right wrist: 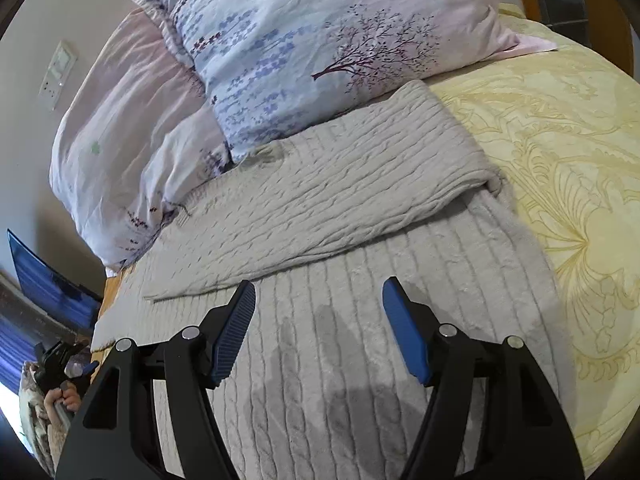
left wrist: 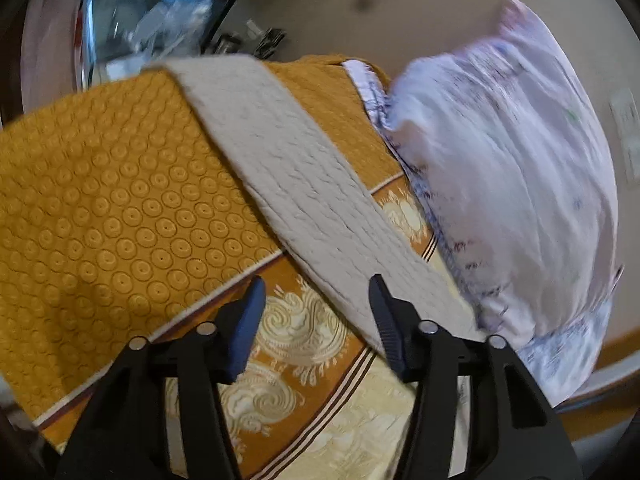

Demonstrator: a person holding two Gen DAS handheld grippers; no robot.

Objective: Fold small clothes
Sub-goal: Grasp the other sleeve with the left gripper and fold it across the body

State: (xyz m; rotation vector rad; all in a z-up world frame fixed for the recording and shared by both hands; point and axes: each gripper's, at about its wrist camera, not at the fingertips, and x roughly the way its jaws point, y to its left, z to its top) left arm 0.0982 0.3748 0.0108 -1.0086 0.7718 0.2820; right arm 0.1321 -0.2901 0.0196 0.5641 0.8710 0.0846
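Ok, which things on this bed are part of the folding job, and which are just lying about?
Part of the job:
- grey knit garment, one part already folded over
- left hand-held gripper, open, holding nothing
- right hand-held gripper, open over the knit

Lying about:
- floral pillow
- second pillow
- mustard cover
- yellow bedspread

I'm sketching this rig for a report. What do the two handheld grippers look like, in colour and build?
Both look alike. The left gripper and the right gripper each have a black plastic frame of angular linkage arms with triangular cut-outs, joined by round silver pins. Each finger ends in a blue pad with fine ribbing on its gripping face. No cables or markings show.
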